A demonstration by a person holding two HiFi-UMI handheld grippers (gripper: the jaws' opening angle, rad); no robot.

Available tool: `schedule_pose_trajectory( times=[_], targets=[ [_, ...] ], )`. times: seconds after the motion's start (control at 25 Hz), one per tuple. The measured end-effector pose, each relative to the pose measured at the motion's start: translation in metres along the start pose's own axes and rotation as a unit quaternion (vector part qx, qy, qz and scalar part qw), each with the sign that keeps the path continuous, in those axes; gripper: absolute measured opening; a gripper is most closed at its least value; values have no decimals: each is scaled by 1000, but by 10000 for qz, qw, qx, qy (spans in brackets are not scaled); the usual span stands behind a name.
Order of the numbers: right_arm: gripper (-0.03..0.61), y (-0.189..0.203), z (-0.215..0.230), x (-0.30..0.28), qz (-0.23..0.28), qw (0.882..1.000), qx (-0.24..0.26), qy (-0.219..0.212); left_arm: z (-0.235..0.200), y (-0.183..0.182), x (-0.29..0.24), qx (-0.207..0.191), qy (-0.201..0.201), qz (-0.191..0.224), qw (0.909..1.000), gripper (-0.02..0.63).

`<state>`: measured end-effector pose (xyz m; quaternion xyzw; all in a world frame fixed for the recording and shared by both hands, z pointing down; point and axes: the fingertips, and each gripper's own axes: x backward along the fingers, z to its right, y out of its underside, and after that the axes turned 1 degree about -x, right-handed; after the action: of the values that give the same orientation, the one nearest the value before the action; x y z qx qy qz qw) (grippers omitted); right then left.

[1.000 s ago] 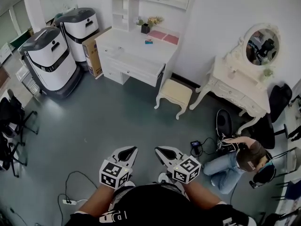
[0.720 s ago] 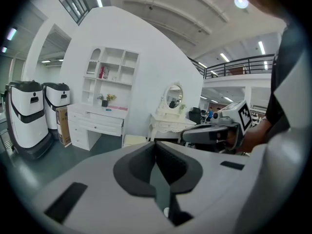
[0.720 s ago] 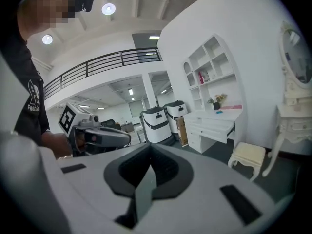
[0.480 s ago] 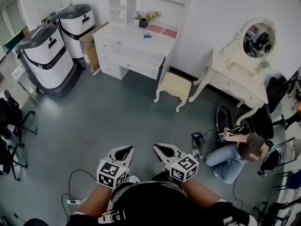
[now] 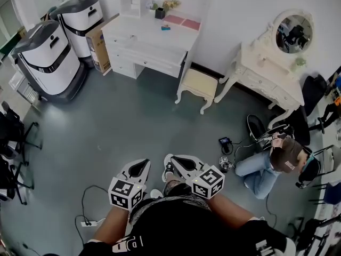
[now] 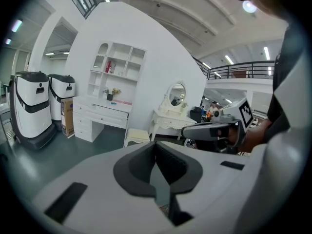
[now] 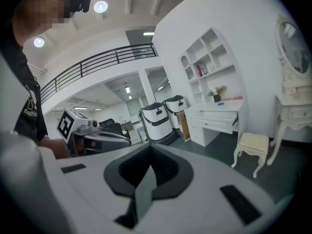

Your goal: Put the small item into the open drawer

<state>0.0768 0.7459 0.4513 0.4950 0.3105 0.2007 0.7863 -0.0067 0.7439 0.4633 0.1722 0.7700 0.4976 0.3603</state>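
Left gripper and right gripper both clenched, nothing in them. Item sits on the desk way across the floor, behind the open drawer. Stool is beside it.

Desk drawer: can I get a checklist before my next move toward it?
1. Drawer on the white desk pulled open: ok.
2. Small blue item located on desk top: ok.
3. Left gripper and right gripper empty: ok.
4. Jaws apart for a pick: not ok, both shut.
5. Desk within reach: not ok, across the floor.
6. Stool clear of drawer front: ok.
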Motion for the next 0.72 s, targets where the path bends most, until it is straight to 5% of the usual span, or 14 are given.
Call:
schedule_pose_trajectory(
  times=[0.4,0.72],
  targets=[
    [9,-14,29,-51,-42,9996,-173,-213,-44,-3,-18,203,-245,-217,9993,14],
    [9,-69,102,-102,288,9994,-162,-138,-100,-77,-88,-79,-260,-39,9996,14]
  ],
)
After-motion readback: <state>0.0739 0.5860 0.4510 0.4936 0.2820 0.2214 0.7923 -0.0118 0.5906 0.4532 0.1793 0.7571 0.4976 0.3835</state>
